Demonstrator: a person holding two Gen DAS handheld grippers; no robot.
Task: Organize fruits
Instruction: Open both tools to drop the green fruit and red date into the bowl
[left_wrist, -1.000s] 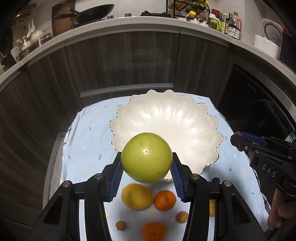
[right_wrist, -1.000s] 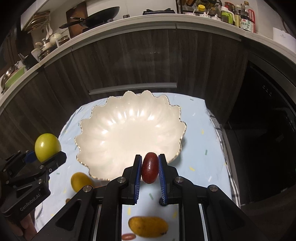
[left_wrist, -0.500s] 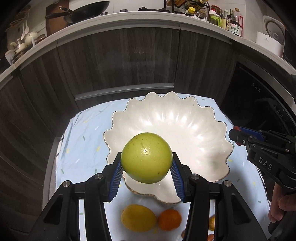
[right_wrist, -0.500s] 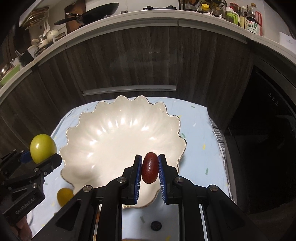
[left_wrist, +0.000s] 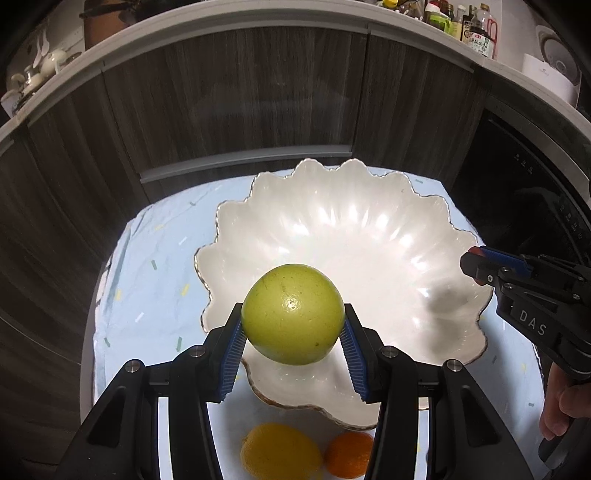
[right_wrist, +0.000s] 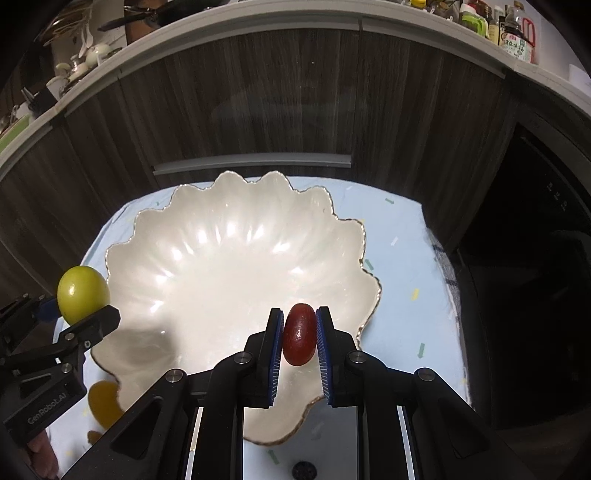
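Note:
My left gripper (left_wrist: 291, 347) is shut on a large green round fruit (left_wrist: 292, 314) and holds it over the near left part of a white scalloped bowl (left_wrist: 369, 236). My right gripper (right_wrist: 298, 350) is shut on a small dark red oval fruit (right_wrist: 299, 334) over the near right part of the same bowl (right_wrist: 229, 251). The bowl holds no fruit. The right gripper (left_wrist: 476, 264) shows at the right of the left wrist view. The left gripper (right_wrist: 79, 315) with the green fruit (right_wrist: 83, 293) shows at the left of the right wrist view.
The bowl stands on a light blue speckled cloth (left_wrist: 147, 266). A yellow lemon (left_wrist: 280, 452) and an orange (left_wrist: 349, 452) lie on the cloth in front of the bowl. Dark wood cabinet fronts (left_wrist: 240, 103) rise behind the table, with a dark appliance (right_wrist: 535, 258) at the right.
Both grippers have moved forward with their fruits, from in front of the bowl's near rim to above its inside. The loose fruits on the cloth have slid toward the bottom edge of view.

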